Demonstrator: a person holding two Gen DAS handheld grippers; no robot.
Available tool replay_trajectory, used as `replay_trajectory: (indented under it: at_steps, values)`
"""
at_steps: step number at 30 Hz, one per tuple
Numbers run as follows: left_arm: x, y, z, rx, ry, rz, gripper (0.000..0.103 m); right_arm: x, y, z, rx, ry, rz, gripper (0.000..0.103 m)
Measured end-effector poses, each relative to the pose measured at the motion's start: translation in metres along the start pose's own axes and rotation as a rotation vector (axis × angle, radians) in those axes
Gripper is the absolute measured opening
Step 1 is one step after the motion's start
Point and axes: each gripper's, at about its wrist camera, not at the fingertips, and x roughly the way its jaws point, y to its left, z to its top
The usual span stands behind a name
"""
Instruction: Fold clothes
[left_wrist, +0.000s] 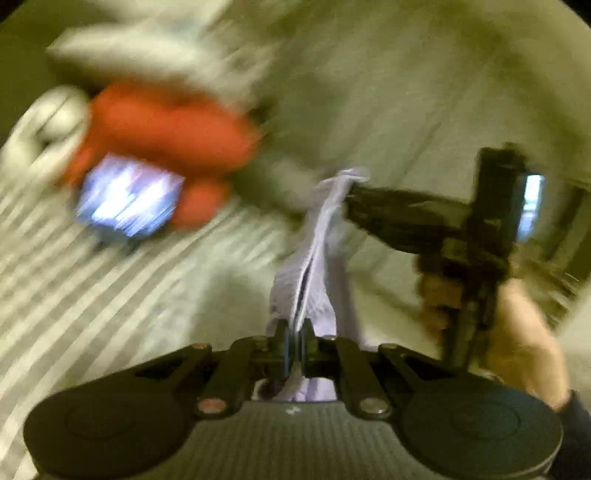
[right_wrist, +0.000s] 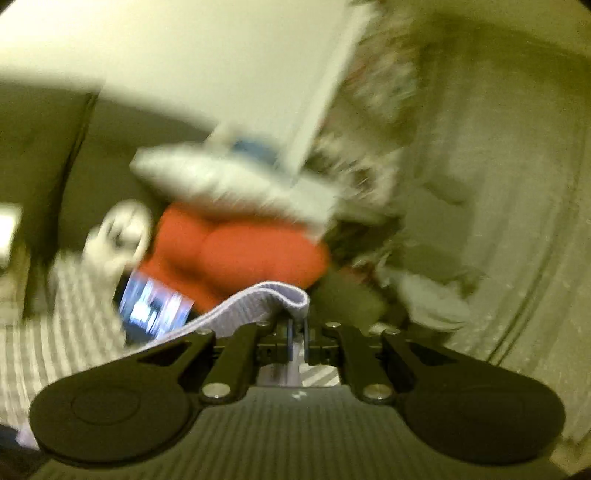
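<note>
Lilac ribbed cloth (left_wrist: 314, 258) hung stretched and bunched, both the left gripper (left_wrist: 294, 343) and right gripper (right_wrist: 297, 338) clamped on it.

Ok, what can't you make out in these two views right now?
- Left wrist view: red item and lit screen, smeared by motion blur.
- Both views: lilac garment's shape, bunched between the grippers.
- Right wrist view: its grip point, hidden behind the right gripper.

We can read no text, label, brand or number anywhere; the lit phone screen (left_wrist: 129, 199) is blurred beyond reading.
</note>
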Motion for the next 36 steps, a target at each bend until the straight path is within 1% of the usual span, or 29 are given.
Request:
replay_trajectory:
  at_steps: [1,2,3,4,5,8,10,11,14,17,20,21,31,32,36]
  values:
    - [0.009,0.017,-0.001,-0.069,0.050,0.049,0.005,0.020,0.017,-0.003,-0.057,0.048,-0.003,0.009]
    - [0.019,0.034,-0.001,-0.138,0.099,0.097,0.005,0.036,0.034,-0.010,-0.120,0.097,-0.025,0.015]
    - [0.028,0.051,-0.002,-0.207,0.149,0.146,0.005,0.049,0.049,-0.017,-0.172,0.135,-0.049,0.029]
    - [0.037,0.068,-0.002,-0.277,0.198,0.195,0.005,0.054,0.057,-0.025,-0.192,0.153,-0.066,0.036]
    - [0.045,0.084,-0.003,-0.337,0.241,0.239,0.005,0.053,0.056,-0.032,-0.176,0.162,-0.062,0.040]
    - [0.039,0.079,-0.002,-0.295,0.198,0.246,0.005,0.040,0.036,-0.053,-0.064,0.202,-0.029,0.040]
    - [0.036,0.072,0.000,-0.271,0.180,0.235,0.005,0.023,0.008,-0.078,0.047,0.256,-0.035,0.044]
    - [0.036,0.071,0.000,-0.266,0.174,0.236,0.005,0.013,-0.008,-0.091,0.109,0.287,-0.035,0.047]
    - [0.036,0.068,0.002,-0.252,0.158,0.241,0.005,-0.016,-0.056,-0.133,0.296,0.379,-0.034,0.048]
    - [0.042,0.061,0.007,-0.218,0.122,0.228,0.005,-0.039,-0.106,-0.190,0.526,0.476,-0.059,0.048]
    - [0.041,0.053,0.011,-0.187,0.082,0.225,0.005,-0.056,-0.147,-0.244,0.812,0.544,-0.075,0.047]
    - [0.040,0.051,0.012,-0.178,0.074,0.230,0.005,-0.059,-0.157,-0.255,0.879,0.557,-0.077,0.047]
    - [0.040,0.051,0.012,-0.151,0.064,0.279,0.005,-0.048,-0.207,-0.280,1.169,0.574,-0.057,0.048]
    - [0.040,0.053,0.012,-0.152,0.065,0.285,0.005,-0.047,-0.210,-0.279,1.176,0.567,-0.067,0.047]
    - [0.044,0.055,0.012,-0.140,0.078,0.305,0.005,-0.043,-0.197,-0.270,1.041,0.582,-0.130,0.050]
